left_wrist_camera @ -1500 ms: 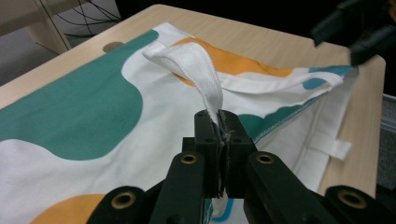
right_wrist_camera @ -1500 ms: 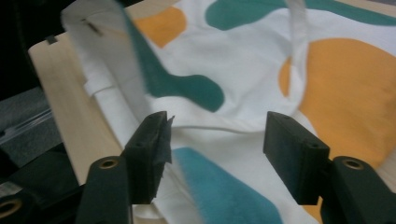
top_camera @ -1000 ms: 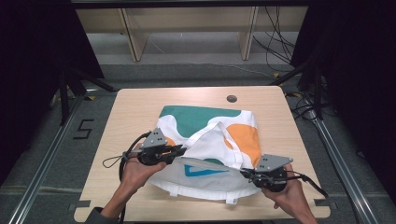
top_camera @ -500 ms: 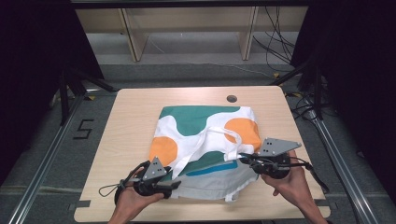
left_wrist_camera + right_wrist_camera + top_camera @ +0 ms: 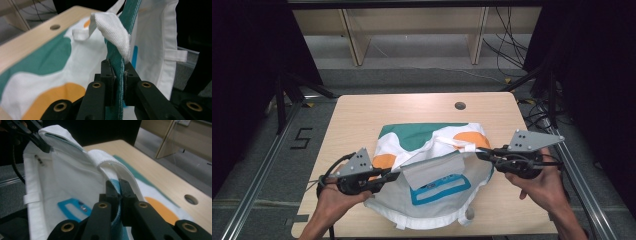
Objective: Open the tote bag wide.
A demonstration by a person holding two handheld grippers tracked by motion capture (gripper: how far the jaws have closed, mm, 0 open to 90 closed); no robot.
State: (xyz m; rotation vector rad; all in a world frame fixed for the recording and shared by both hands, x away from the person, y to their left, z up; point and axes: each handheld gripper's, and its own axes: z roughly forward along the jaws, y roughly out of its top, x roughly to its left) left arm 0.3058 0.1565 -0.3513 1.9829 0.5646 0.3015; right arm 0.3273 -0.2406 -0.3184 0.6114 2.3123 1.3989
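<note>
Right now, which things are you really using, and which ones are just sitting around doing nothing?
Being used:
- cloth bag, white with green and orange patches, its rim lifted off the table
- left gripper, shut on the bag's green-edged rim; its jaws just closed there
- right gripper, shut on the rim by a white strap

Just there:
- wooden table
- round hole in the table

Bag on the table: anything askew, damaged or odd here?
No damage visible. The white bag with teal and orange patches lies rumpled, its upper layer lifted off the table. The left claw pinches the teal-trimmed rim; the right claw pinches the rim by a white handle. That fits handling.
</note>
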